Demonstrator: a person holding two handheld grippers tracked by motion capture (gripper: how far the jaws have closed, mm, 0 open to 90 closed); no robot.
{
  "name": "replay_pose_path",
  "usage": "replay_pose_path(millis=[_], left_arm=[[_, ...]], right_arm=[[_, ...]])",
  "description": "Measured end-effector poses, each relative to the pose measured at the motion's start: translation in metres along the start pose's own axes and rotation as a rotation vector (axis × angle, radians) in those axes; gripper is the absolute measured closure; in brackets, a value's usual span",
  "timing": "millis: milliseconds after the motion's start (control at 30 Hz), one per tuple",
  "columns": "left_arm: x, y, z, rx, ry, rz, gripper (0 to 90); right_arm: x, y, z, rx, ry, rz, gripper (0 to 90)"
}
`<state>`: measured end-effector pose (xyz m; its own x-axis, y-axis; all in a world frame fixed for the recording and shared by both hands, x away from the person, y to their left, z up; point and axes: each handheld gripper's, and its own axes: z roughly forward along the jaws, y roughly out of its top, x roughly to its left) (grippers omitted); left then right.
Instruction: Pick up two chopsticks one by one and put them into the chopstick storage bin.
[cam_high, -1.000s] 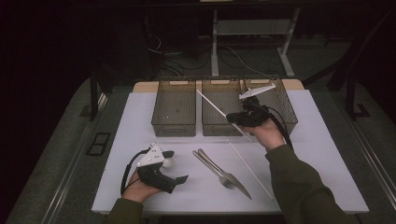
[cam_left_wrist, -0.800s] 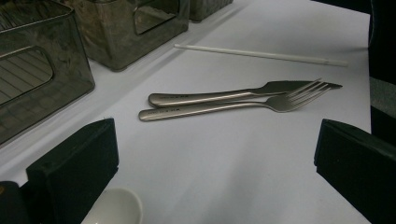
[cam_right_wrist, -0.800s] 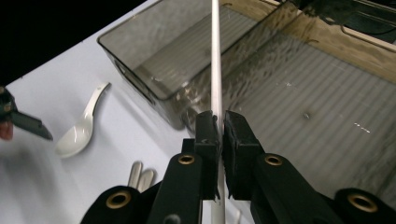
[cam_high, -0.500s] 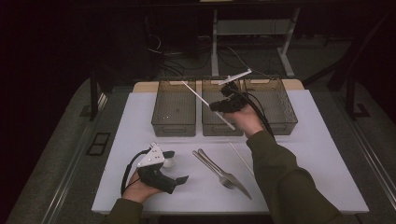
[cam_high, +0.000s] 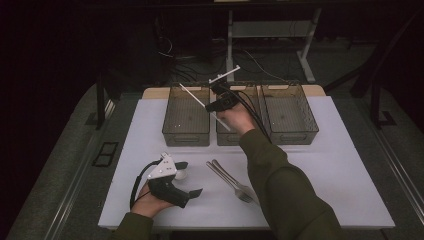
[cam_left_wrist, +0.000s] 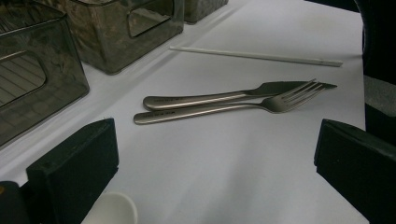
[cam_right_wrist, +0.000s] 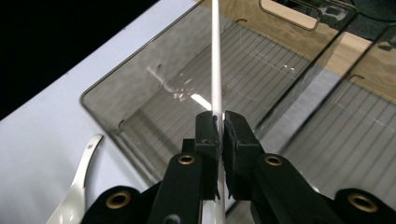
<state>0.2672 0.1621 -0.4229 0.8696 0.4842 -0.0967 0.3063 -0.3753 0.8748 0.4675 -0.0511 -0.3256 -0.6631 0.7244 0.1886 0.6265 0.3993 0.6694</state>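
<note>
Chopstick (cam_right_wrist: 215, 56) pinched in my right gripper (cam_high: 216, 106), over left bin (cam_high: 186, 132) at 11 o'clock, not yet dropped. Second chopstick (cam_left_wrist: 256, 55), fork (cam_left_wrist: 243, 106), knife (cam_left_wrist: 224, 96) unsorted. Left gripper (cam_high: 192, 177) open, idle.

Nothing here reads as text; the handles of the knife (cam_left_wrist: 205, 99) and the fork (cam_left_wrist: 219, 109) each carry a small stamped mark in the left gripper view, but it is too fine to make out; the smoky bins (cam_high: 186, 115) bear no label that I can see, nor does the white mat (cam_high: 330, 165); no numbers, no brand, no sign anywhere on the table.
</note>
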Motion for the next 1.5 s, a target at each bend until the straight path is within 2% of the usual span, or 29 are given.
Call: replay_pose_path(millis=[33, 200, 367, 533, 600, 667, 800, 1100, 1133, 1233, 1267, 1300, 1367, 1467, 1500], left_arm=[[0.0, 0.0, 0.0, 0.0, 0.0, 0.0, 0.0], [0.001, 0.0, 0.0, 0.0, -0.001, 0.002, 0.0], [0.0, 0.0, 0.0, -0.007, 0.0, 0.002, 0.0], [0.0, 0.0, 0.0, -0.005, -0.003, 0.006, 0.0], [0.0, 0.001, 0.0, -0.006, -0.004, 0.01, 0.0], [-0.001, 0.001, 0.001, -0.011, -0.006, -0.003, 0.0], [-0.001, 0.001, 0.0, -0.004, -0.008, 0.008, 0.0], [-0.001, 0.001, 0.0, 0.0, -0.011, 0.005, 0.0], [-0.001, 0.001, 0.0, -0.001, -0.012, 0.005, 0.0], [-0.001, 0.001, 0.0, -0.002, -0.011, 0.004, 0.0], [-0.001, 0.001, 0.0, -0.002, -0.011, 0.003, 0.0], [-0.001, 0.001, 0.0, -0.003, -0.011, 0.003, 0.0], [-0.001, 0.001, 0.0, 0.003, -0.011, 0.008, 0.0], [-0.001, 0.001, 0.0, 0.003, -0.007, 0.01, 0.0], [0.0, 0.001, 0.0, 0.001, -0.006, 0.012, 0.0]], right_arm=[[0.0, 0.0, 0.0, 0.0, 0.0, 0.0, 84.8], [0.006, 0.013, 0.021, 0.033, -0.025, 0.019, 84.8], [0.01, 0.019, 0.033, 0.048, -0.041, 0.023, 84.8], [0.012, 0.026, 0.05, 0.067, -0.059, 0.048, 84.7], [0.014, 0.026, 0.056, 0.077, -0.06, 0.044, 84.7], [0.015, 0.025, 0.061, 0.092, -0.065, 0.042, 84.7], [0.015, 0.021, 0.071, 0.117, -0.075, 0.054, 84.6], [0.018, 0.017, 0.082, 0.142, -0.066, 0.053, 83.6], [0.018, 0.016, 0.082, 0.141, -0.049, 0.053, 79.3], [0.019, 0.017, 0.079, 0.127, -0.05, 0.045, 75.6], [0.019, 0.017, 0.075, 0.113, -0.042, 0.027, 68.3], [0.019, 0.017, 0.075, 0.113, -0.042, 0.027, 68.3], [0.019, 0.016, 0.066, 0.082, -0.037, 0.017, 59.5], [0.016, 0.013, 0.054, 0.058, -0.007, 0.015, 51.9], [0.016, 0.013, 0.054, 0.058, -0.007, 0.015, 51.9]])
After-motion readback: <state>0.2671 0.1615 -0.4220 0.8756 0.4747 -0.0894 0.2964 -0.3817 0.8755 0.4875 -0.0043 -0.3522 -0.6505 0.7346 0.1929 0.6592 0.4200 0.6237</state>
